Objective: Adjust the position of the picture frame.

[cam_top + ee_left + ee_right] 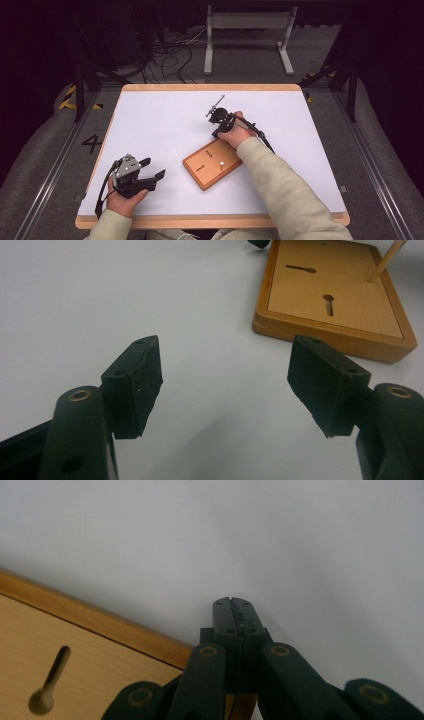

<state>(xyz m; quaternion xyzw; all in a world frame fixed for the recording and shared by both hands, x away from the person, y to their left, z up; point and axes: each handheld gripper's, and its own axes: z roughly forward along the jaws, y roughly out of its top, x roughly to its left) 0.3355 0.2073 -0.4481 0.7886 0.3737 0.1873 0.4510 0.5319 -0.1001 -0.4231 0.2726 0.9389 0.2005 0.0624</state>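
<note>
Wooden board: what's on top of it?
On the wooden board: two keyhole slots and one upright wooden peg. The right gripper and hand cover its far corner, hiding anything there.

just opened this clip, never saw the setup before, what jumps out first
A small wooden board with keyhole slots and one upright peg lies near the middle of the white table. The right hand-held gripper is at the board's far end, jaws shut. The left hand-held gripper rests near the table's front left corner, jaws wide open with nothing between them.
</note>
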